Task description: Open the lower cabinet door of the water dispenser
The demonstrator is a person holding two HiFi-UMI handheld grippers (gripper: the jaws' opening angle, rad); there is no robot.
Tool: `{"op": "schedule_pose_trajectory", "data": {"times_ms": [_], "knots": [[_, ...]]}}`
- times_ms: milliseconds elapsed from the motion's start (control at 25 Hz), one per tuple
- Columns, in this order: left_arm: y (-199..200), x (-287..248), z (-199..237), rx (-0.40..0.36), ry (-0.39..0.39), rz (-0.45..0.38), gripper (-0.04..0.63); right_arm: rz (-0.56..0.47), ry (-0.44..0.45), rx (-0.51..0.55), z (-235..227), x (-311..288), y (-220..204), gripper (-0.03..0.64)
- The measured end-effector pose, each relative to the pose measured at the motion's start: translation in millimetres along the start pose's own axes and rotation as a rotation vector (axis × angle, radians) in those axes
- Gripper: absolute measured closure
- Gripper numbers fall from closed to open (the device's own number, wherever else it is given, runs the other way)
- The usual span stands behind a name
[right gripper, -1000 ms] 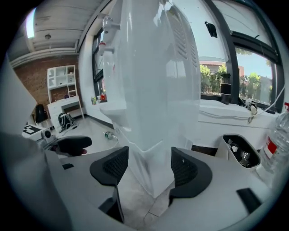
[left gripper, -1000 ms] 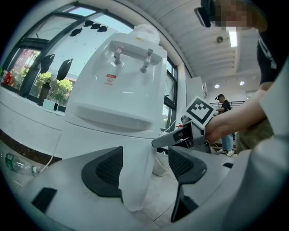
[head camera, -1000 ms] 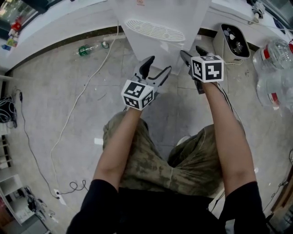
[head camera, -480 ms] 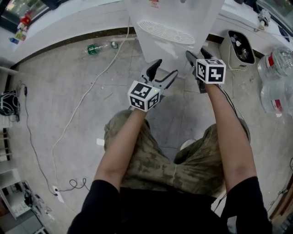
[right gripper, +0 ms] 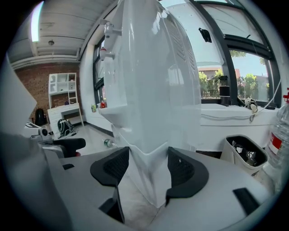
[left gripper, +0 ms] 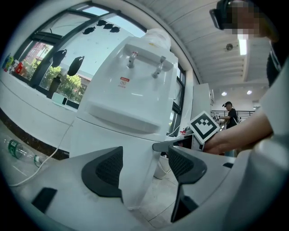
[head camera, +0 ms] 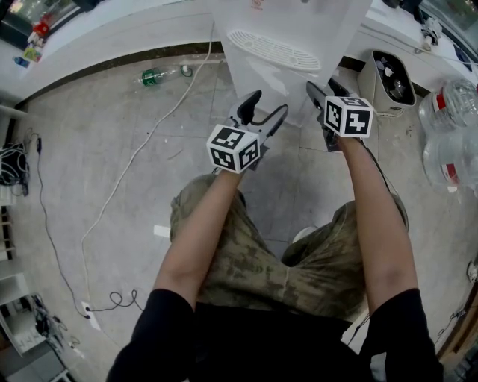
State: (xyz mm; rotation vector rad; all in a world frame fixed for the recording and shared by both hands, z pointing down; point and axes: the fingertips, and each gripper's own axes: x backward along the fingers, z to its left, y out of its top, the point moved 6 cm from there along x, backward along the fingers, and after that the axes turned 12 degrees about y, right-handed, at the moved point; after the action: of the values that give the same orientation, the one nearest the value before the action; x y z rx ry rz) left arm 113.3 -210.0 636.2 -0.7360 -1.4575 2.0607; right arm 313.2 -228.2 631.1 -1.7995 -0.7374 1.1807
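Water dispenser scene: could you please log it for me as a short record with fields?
Water dispenser: white, upright
Lower cabinet door: not visibly open
Left gripper: open, empty, facing the dispenser's front
Right gripper: open, empty, a dispenser corner lined up between its jaws
Floor: green bottle, white cable
Beside dispenser: bin

One water dispenser [head camera: 287, 33], two tongs [head camera: 267, 106] [head camera: 321, 88], one bin [head camera: 369, 83], two jugs [head camera: 452, 104] [head camera: 449, 161].

The water dispenser [head camera: 291, 33] is white, the shorts [head camera: 239, 261] olive camouflage, the bottle [head camera: 153, 77] green, the floor [head camera: 75, 127] grey.
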Motion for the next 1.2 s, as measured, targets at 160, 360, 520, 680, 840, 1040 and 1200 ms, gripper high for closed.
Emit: {"op": "schedule_pose_trajectory", "data": {"times_ms": [160,360,520,680,840,1040,1200], "knots": [[-1,-1,-1,0.003,-0.017,-0.004,0.302,0.011,0.004,0.0,0,1,1,0.359],[-4,-2,-6,-0.054,-0.037,0.014,0.302,0.007,-0.022,-0.022,4,0,7,0.359],[-8,1,-13,-0.06,-0.044,0.025,0.302,-0.009,-0.025,-0.03,4,0,3,0.359],[-7,-1,-21,-0.065,-0.058,0.025,0.302,-0.037,0.0,-0.015,2,3,2,0.36],[-10,-3,-24,-0.075,-0.059,0.038,0.302,-0.039,0.01,0.003,6,6,-1,0.373],[-12,-2,-29,-0.064,-0.056,0.042,0.304,-0.009,0.021,0.057,14,13,-8,0.39],[-15,-4,-31,-0.062,-0.067,0.046,0.302,0.024,0.044,0.085,18,17,-8,0.419]]}}
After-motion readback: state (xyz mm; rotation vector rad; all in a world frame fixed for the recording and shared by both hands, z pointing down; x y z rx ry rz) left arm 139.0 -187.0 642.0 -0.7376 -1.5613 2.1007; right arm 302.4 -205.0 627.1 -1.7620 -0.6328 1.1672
